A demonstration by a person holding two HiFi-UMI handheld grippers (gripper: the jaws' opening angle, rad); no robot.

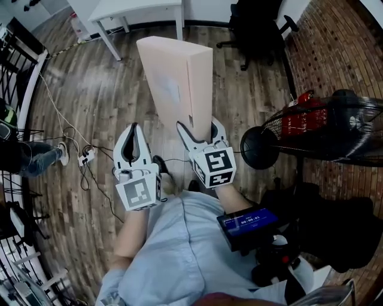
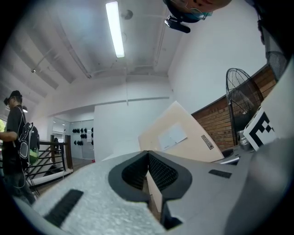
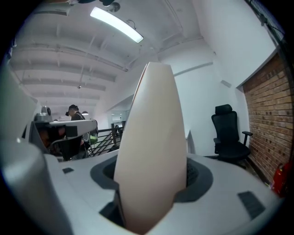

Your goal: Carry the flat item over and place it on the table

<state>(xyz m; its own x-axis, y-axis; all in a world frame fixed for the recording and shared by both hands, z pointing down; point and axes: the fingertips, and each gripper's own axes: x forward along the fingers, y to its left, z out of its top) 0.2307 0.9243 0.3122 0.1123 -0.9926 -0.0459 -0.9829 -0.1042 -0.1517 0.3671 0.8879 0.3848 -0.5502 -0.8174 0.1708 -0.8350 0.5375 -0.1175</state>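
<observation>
The flat item is a tall, thin beige cardboard box with a pale label on its face. It stands upright above the wooden floor. My right gripper is shut on its lower end, one finger on each broad face. In the right gripper view the box's narrow edge rises out of the jaws of the right gripper and fills the middle. My left gripper hangs just left of the box, apart from it, tips together and holding nothing. In the left gripper view the left gripper is shut and the box leans at the right.
A white table stands at the far side of the room. A black office chair sits to its right. A standing fan and a red extinguisher are close on the right by the brick wall. Cables and a power strip lie at left.
</observation>
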